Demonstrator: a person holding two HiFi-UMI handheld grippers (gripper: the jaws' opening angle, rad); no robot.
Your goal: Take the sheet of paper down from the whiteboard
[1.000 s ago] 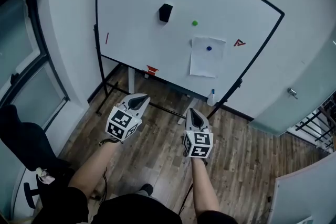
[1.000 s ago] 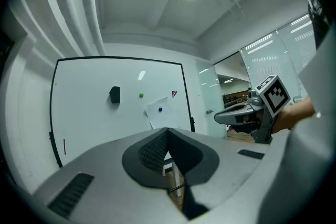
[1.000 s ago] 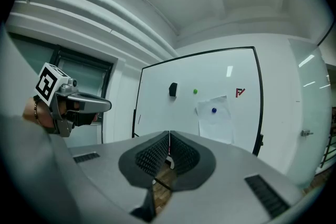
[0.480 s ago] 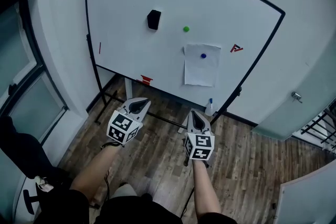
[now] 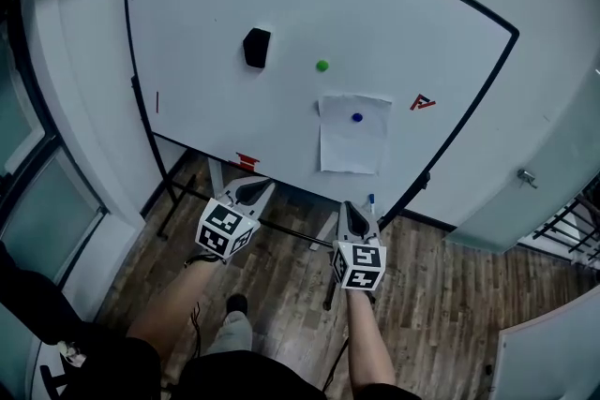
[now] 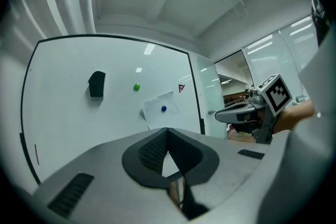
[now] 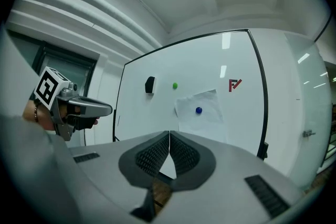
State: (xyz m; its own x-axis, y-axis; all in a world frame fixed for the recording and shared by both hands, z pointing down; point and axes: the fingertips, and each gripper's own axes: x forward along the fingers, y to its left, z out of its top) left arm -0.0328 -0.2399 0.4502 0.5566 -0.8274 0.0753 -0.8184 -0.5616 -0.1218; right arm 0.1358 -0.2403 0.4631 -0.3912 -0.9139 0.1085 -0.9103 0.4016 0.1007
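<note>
The sheet of paper [image 5: 353, 134] hangs on the whiteboard [image 5: 422, 33], pinned near its top edge by a blue magnet [image 5: 356, 117]. It lies ahead of and above both grippers, well apart from them, and neither touches it. In the head view it stands nearly straight beyond the tip of the right gripper [image 5: 349, 206], and ahead and to the right of the left gripper [image 5: 265, 185], which is angled toward it.

In the left gripper view the jaws are pressed together with nothing between them, and the paper shows just over their tips. The right gripper view shows the same: jaws closed on nothing, the paper just above them and slightly to the right. Both grippers point roughly level at the board, side by side and apart from each other.

Farther out on the board, above and to the left of the paper as seen from the grippers, sit a green magnet [image 5: 322, 66] and, left again, a black eraser [image 5: 256, 48]. A small red mark [image 5: 423, 102] lies to the right of the paper, and a red item [image 5: 247, 161] sits at the board's lower edge, just ahead of the left gripper. Below the grippers is a wooden floor [image 5: 450, 295].
</note>
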